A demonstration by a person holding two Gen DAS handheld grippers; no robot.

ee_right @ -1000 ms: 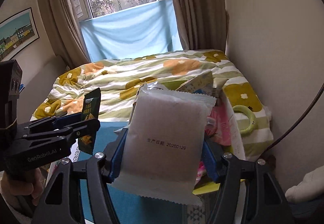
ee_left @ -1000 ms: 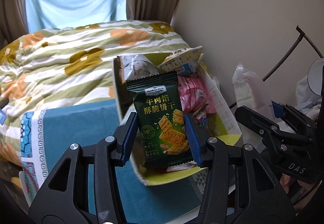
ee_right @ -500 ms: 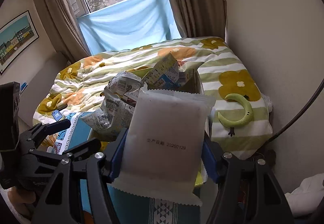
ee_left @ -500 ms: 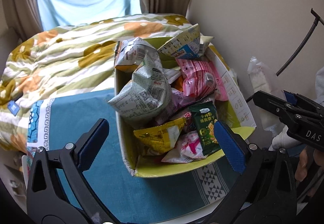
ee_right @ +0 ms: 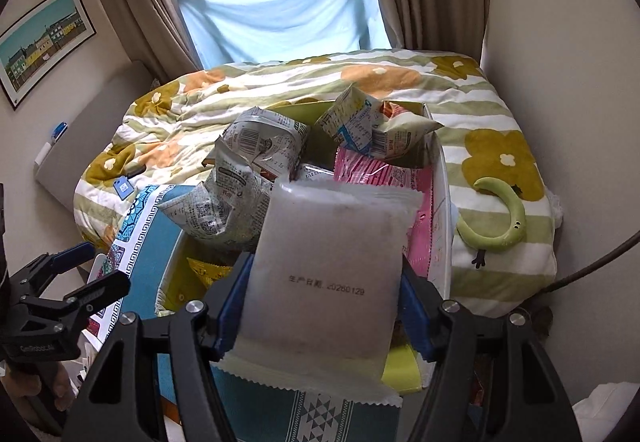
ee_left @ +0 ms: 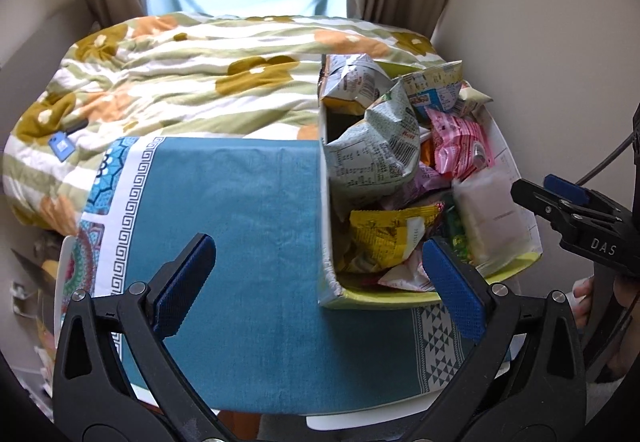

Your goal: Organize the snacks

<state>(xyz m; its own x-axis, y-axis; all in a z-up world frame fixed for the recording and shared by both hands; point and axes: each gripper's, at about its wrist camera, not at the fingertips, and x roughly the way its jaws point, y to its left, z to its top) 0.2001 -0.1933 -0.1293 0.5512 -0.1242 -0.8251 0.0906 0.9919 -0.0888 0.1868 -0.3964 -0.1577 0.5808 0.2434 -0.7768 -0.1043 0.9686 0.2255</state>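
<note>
- left gripper (ee_left: 318, 282) spread wide, nothing between its jaws, above the teal cloth (ee_left: 240, 210).
- right gripper (ee_right: 322, 306) has just been opening; white packet (ee_right: 328, 274) between its jaws, over the snack-filled box (ee_right: 438, 202).

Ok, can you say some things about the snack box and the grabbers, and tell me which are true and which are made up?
1. The left gripper stands wide open with nothing in it. True.
2. The white packet sits between the right gripper's blue pads. True; those jaws have just been opening a little.
3. The snack box is empty. False: it is piled with packets, such as a yellow packet and a pink packet.
4. The box stands on a red cloth. False: the cloth is teal blue.
5. A green curved toy lies on the flowered quilt. True.
</note>
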